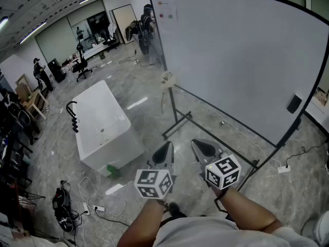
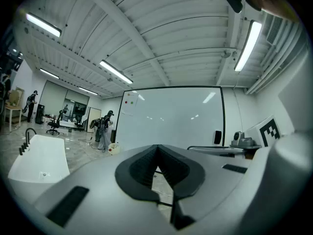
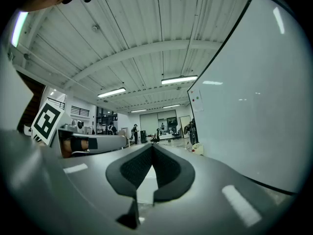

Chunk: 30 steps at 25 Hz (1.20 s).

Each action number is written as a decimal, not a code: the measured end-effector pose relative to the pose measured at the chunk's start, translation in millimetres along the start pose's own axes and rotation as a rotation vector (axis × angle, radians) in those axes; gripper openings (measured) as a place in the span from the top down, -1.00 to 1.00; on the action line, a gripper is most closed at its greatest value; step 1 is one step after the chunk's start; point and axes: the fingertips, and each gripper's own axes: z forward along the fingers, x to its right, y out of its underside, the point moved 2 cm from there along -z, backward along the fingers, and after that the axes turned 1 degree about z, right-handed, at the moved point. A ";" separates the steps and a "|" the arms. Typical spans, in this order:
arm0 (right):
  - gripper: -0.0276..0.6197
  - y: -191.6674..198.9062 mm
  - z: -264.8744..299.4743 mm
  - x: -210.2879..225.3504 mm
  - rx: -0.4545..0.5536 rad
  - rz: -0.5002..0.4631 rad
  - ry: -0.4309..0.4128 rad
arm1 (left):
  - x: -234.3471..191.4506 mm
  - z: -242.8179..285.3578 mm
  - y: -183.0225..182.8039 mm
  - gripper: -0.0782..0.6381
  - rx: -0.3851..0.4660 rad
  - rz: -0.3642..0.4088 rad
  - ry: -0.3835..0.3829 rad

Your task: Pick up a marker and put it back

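No marker shows in any view. A large whiteboard on a black wheeled stand stands ahead and to the right. A small black object hangs near its right edge. My left gripper and right gripper are held side by side low in front of me, both pointing toward the board's foot. In the left gripper view the jaws of the left gripper meet at the tip with nothing between them. The right gripper is likewise shut and empty, with the whiteboard at its right.
A white bathtub stands on the floor to the left, with cables and a power strip near it. The board's stand legs cross the floor ahead. A cable and plug lie at the right. People and office chairs are far behind.
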 end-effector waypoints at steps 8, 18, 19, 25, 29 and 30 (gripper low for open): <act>0.91 -2.3 13.4 -2.8 0.008 -0.007 -0.002 | -15.0 6.8 1.4 0.76 -0.007 -0.013 0.010; 0.91 13.6 77.9 -4.6 -0.034 0.026 -0.034 | -73.6 29.1 10.5 0.76 -0.028 -0.049 0.049; 0.91 14.9 88.7 -6.0 -0.038 0.027 -0.034 | -84.3 30.9 10.4 0.76 -0.030 -0.053 0.051; 0.91 15.4 160.5 -13.6 -0.044 0.037 -0.031 | -150.3 48.7 3.7 0.77 -0.057 -0.036 0.083; 0.91 19.2 195.7 -19.5 -0.044 0.057 -0.016 | -175.1 54.5 9.6 0.77 -0.099 -0.007 0.130; 0.91 20.1 202.2 -21.3 -0.044 0.056 -0.012 | -180.8 55.7 10.7 0.77 -0.106 -0.002 0.141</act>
